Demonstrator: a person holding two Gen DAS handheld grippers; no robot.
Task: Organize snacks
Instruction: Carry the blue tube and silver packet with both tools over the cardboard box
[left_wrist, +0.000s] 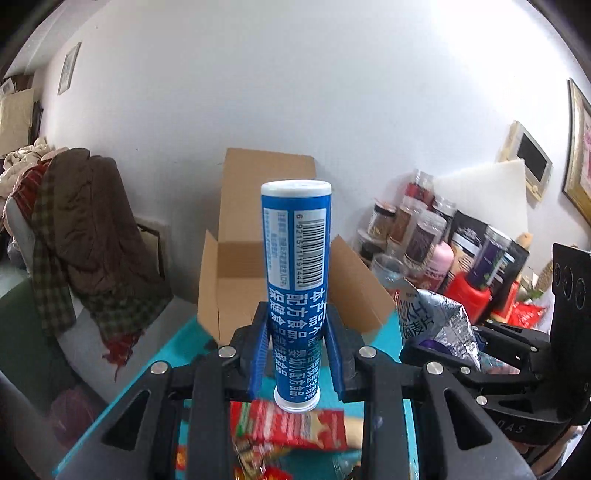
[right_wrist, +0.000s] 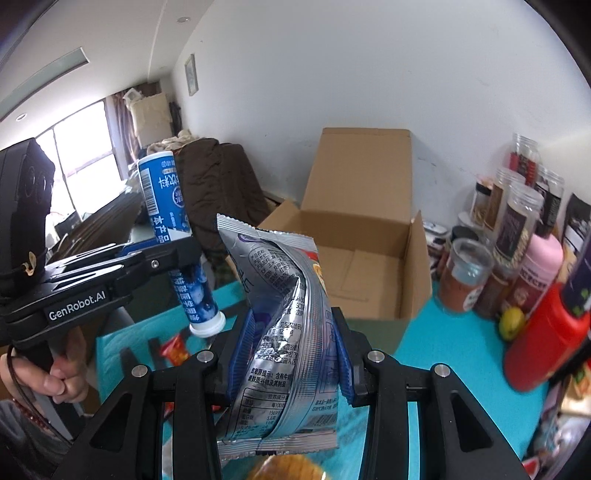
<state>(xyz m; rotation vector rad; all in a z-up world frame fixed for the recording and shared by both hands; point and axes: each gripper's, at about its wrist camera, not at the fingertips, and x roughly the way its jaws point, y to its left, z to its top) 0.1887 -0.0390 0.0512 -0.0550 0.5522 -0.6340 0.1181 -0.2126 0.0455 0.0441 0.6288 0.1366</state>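
My left gripper (left_wrist: 297, 325) is shut on a blue tube with a white cap (left_wrist: 295, 258) and holds it upright above the teal table; the tube also shows in the right wrist view (right_wrist: 173, 221). My right gripper (right_wrist: 291, 332) is shut on a silver foil snack bag (right_wrist: 284, 317), also seen in the left wrist view (left_wrist: 439, 314). An open cardboard box (left_wrist: 258, 266) stands just beyond both grippers; it looks empty in the right wrist view (right_wrist: 362, 258). Red snack packets (left_wrist: 291, 424) lie on the table below the left gripper.
Jars, a pink bottle (right_wrist: 535, 266) and a red container (right_wrist: 543, 343) crowd the right side by the wall. A yellow-green fruit (right_wrist: 511, 322) lies near them. A chair with brown clothes (left_wrist: 85, 229) stands left of the teal table (right_wrist: 461, 350).
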